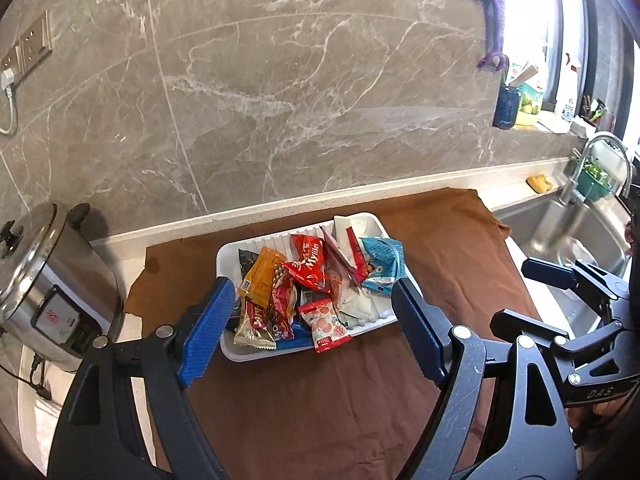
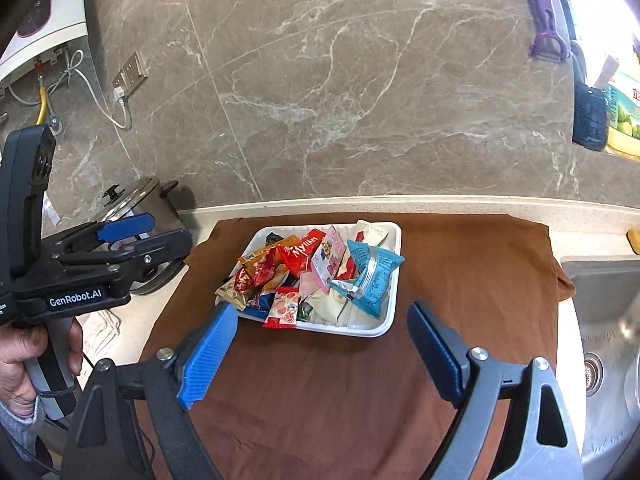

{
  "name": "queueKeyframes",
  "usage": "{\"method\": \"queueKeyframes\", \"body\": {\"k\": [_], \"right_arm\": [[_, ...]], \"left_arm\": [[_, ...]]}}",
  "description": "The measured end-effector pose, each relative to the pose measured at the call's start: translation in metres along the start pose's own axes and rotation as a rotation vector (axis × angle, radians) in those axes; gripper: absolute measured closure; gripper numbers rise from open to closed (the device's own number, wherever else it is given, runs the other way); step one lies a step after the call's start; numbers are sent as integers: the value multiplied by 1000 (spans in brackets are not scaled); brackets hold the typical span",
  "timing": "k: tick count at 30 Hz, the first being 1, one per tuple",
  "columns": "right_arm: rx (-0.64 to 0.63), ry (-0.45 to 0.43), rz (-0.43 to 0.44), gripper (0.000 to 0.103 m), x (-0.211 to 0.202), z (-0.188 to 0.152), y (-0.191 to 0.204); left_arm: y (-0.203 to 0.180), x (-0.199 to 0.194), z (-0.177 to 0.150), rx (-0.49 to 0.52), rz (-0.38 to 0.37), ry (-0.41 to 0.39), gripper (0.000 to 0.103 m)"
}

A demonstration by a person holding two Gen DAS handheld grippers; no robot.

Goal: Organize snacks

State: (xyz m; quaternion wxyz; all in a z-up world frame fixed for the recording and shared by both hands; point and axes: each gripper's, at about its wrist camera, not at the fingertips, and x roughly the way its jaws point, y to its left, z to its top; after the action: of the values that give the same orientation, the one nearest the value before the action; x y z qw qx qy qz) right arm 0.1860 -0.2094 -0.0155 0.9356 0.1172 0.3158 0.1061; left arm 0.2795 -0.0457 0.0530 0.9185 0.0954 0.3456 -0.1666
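Both grippers agape before snack tray

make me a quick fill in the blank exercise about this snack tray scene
1. The snack packets are piled in a white ____ on the brown cloth.
2. The red packet in the pile reads ____.
3. The fingers of the left gripper and the right gripper stand ____, holding nothing.
4. Past the right edge of the cloth lies a steel ____ with a faucet.

Missing words: tray; Mylikes; open; sink
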Motion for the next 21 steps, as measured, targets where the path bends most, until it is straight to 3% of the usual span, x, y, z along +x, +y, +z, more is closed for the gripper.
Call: {"method": "queueKeyframes", "body": {"k": [21], "right_arm": [[-9,-31,4,14,-41,-17,2]], "left_arm": [[-18,-36,-10,13,11,-27,23]]}}
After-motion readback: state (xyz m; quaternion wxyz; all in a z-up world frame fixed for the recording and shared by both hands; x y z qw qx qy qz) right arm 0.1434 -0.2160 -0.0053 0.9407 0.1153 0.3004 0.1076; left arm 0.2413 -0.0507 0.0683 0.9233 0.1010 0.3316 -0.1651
